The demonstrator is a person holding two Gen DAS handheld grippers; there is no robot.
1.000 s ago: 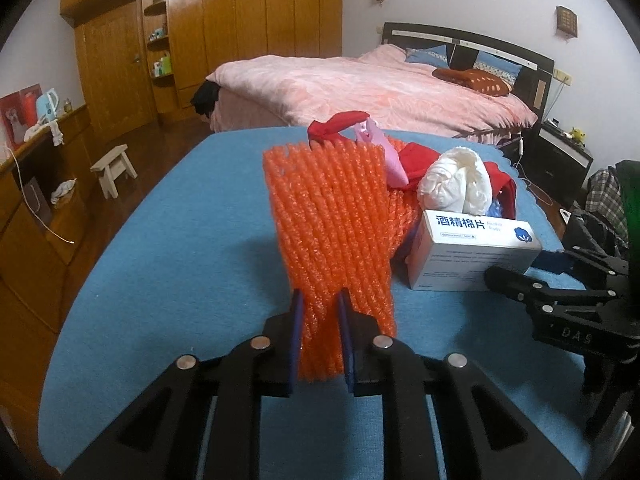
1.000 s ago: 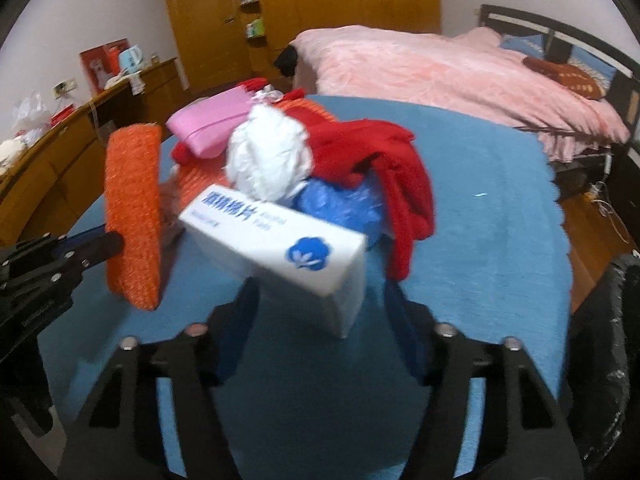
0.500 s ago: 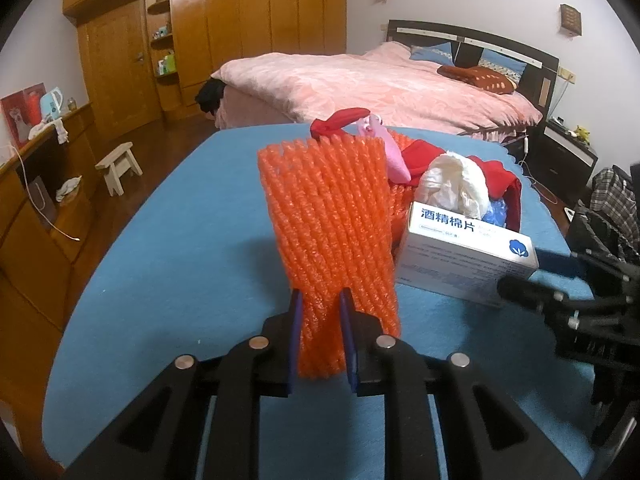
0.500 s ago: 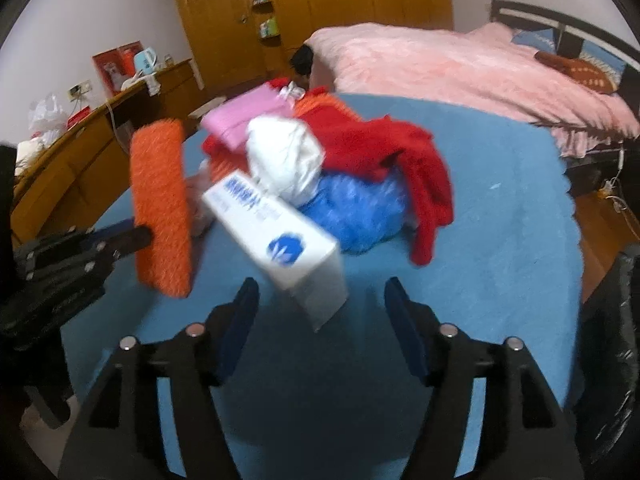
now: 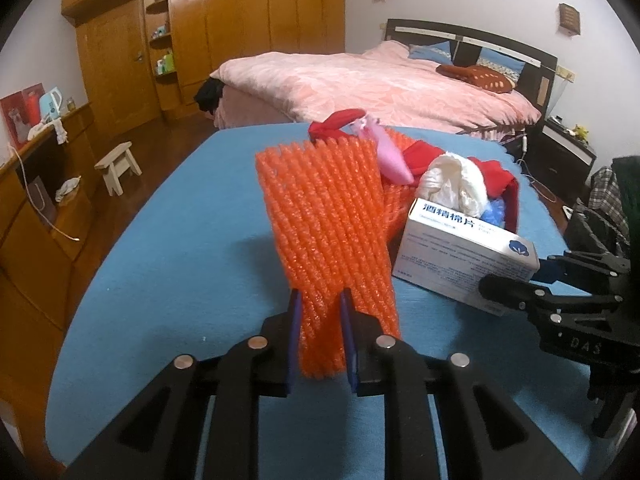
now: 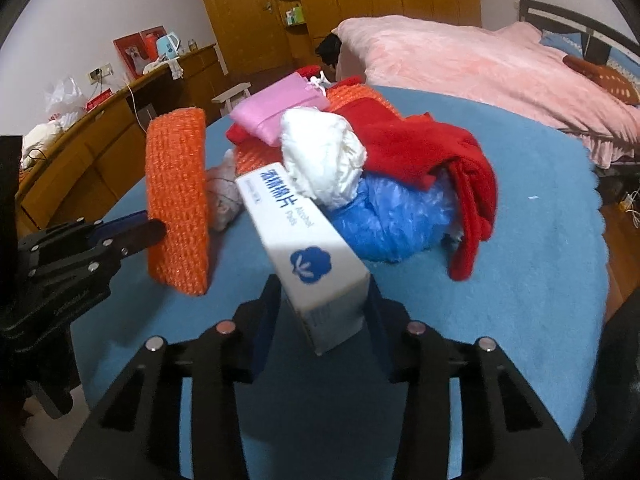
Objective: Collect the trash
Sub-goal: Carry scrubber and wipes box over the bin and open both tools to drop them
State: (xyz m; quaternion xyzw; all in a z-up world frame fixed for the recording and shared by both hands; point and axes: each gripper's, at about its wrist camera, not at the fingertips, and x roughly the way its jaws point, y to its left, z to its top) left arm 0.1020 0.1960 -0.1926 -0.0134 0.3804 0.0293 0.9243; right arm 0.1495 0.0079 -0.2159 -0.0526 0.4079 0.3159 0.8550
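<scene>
My left gripper is shut on an orange foam net sleeve and holds it upright above the blue table. The sleeve also shows in the right wrist view. My right gripper is shut on the near end of a white alcohol-pad box, which is lifted and tilted. The box shows in the left wrist view too. Behind lies a pile: a white crumpled wad, a blue plastic bag, a red cloth and a pink pouch.
A pink-covered bed stands beyond the table. Wooden wardrobes line the back wall. A low wooden counter and a small stool are at the left. A dark bag hangs off the table's right side.
My right gripper closed on the white box and lifted its near end. My left gripper kept hold of the orange sleeve and raised it slightly.
</scene>
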